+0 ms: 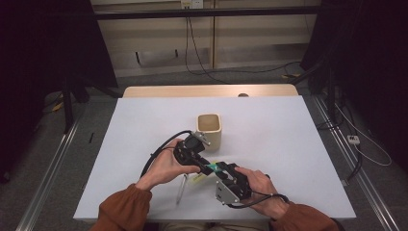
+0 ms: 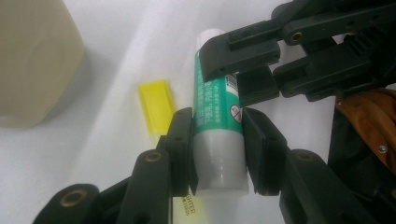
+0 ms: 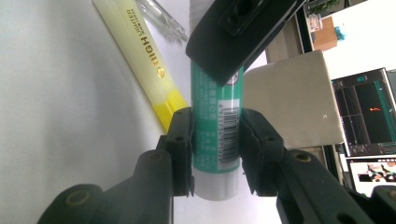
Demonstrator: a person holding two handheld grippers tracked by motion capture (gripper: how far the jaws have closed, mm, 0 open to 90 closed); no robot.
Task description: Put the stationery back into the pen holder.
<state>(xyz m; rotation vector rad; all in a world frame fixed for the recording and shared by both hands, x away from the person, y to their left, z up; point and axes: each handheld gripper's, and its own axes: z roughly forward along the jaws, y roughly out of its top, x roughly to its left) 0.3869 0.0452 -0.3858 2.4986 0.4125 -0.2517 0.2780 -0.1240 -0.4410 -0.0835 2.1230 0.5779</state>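
A glue stick (image 1: pixel 212 167) with a green label and white ends is held between both grippers just above the white table (image 1: pixel 288 144). My left gripper (image 2: pixel 217 135) is shut on the stick (image 2: pixel 218 158) at its white end, one pad on each side. My right gripper (image 3: pixel 215 140) is shut on the green labelled part (image 3: pixel 217 126), near the barcode. In the high view the left gripper (image 1: pixel 207 165) comes from the left and the right gripper (image 1: pixel 222 169) from the lower right, tips almost meeting. The right gripper's jaws (image 2: pixel 243 70) clamp the far half of the stick.
A yellow highlighter (image 3: pixel 140 51) lies on the table beside the stick, its cap (image 2: pixel 156 109) pointing toward a beige square cup (image 1: pixel 210 129). A clear pen (image 1: pixel 182 187) lies near the front edge. Screens (image 3: pixel 369 116) stand beyond the cup (image 3: pixel 289 102).
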